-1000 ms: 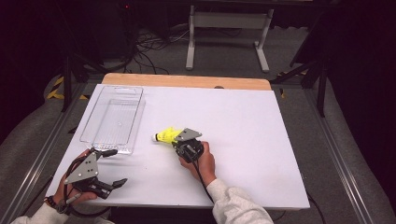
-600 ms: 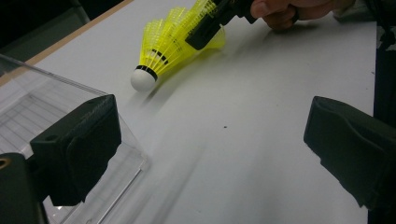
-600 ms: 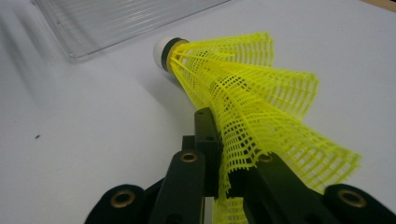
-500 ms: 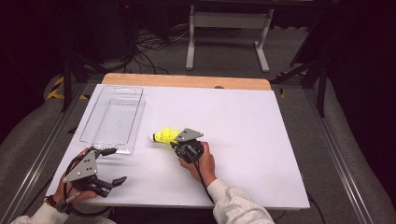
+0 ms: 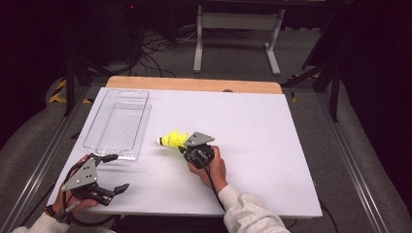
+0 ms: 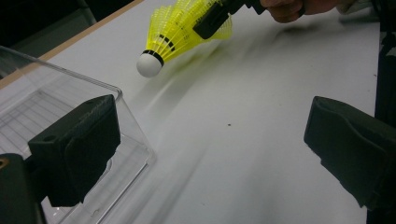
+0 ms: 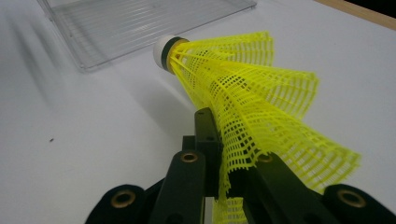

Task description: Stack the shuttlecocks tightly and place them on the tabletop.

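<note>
Yellow plastic-mesh shuttlecock (image 5: pixel 171 139) sits pinched by its thin skirt in the right gripper (image 5: pixel 187 148) — it may slip before the clear plastic tray (image 5: pixel 118 125); the left gripper (image 5: pixel 114 173) is open near the table's front-left corner.

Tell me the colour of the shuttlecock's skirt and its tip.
The shuttlecock has a yellow mesh skirt and a white tip; the right gripper view shows it best.

Open desk (image 5: pixel 252 126) lies to the right of my right gripper (image 5: pixel 180 147) and between my two grippers. The clear tray (image 5: pixel 118 124) stands at the desk's left, its near corner just beside my left gripper (image 5: pixel 119 172), whose jaws are spread. The shuttlecock (image 5: pixel 171 140) clamped in my right gripper hangs near the tray's right wall.
</note>
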{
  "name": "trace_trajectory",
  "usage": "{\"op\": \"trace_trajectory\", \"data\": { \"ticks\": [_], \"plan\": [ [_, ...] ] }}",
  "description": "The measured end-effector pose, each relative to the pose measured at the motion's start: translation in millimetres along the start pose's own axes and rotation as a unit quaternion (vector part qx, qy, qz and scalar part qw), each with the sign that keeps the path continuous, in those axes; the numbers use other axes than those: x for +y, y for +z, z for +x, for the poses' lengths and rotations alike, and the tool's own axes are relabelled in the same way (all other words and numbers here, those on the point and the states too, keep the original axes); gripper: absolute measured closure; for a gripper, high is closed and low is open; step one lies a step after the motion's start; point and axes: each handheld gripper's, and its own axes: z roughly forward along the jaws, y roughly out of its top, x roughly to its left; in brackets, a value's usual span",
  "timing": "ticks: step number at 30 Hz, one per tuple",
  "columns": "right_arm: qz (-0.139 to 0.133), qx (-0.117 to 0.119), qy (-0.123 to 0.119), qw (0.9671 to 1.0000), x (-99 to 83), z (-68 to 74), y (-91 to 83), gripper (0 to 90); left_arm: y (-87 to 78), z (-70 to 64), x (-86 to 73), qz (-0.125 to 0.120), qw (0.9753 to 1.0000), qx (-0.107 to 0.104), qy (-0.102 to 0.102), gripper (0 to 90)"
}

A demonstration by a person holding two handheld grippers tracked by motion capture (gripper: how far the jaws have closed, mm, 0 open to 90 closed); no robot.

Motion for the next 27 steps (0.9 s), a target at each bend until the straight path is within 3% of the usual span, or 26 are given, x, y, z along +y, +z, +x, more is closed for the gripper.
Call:
{"op": "trace_trajectory", "data": {
  "ticks": [27],
  "plan": [
    [-0.027, 0.006, 0.003, 0.9996, 7.4, -3.2, -19.6, 88.8, 0.3, 0.3, 0.1, 0.001, 1.0000, 0.000, 0.002, 4.6]
  ]
}}
